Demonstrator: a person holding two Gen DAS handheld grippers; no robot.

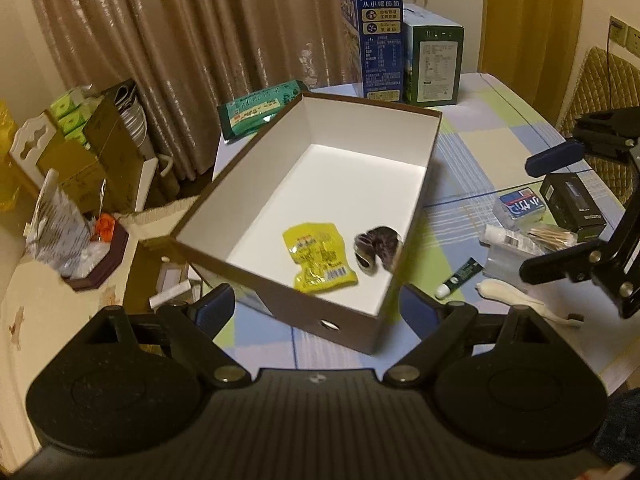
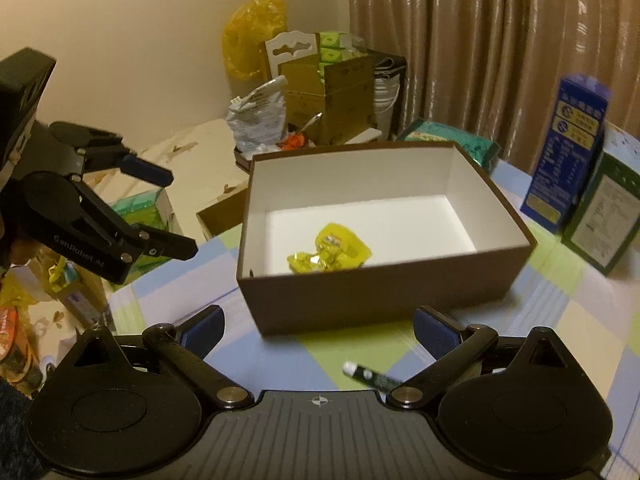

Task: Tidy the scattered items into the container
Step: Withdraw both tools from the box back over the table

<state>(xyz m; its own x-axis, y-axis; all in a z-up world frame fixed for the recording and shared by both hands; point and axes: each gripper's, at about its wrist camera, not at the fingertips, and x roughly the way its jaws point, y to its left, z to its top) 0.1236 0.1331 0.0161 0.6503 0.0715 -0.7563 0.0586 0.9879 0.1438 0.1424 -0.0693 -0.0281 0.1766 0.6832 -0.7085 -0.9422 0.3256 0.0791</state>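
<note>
A brown box with a white inside (image 1: 362, 136) stands on the checked tablecloth; it also shows in the right wrist view (image 2: 400, 284). In it lie a yellow snack packet (image 1: 320, 258) (image 2: 330, 254) and a dark hair scrunchie (image 1: 376, 248). My left gripper (image 1: 316, 308) is open and empty, just before the box's near wall. My right gripper (image 2: 318, 330) is open and empty, above a small green tube (image 2: 370, 376) (image 1: 458, 274). Right of the box lie a white sock-like item (image 1: 516, 298), a blue-labelled tissue pack (image 1: 520, 206), a cotton swab pack (image 1: 554, 238) and a black box (image 1: 574, 204).
Two tall cartons, a blue one (image 1: 378, 40) and a green one (image 1: 434, 64), stand behind the box. A green packet (image 1: 260, 108) lies at its far left corner. Cluttered boxes and bags (image 2: 320, 92) fill the side table beyond the table edge.
</note>
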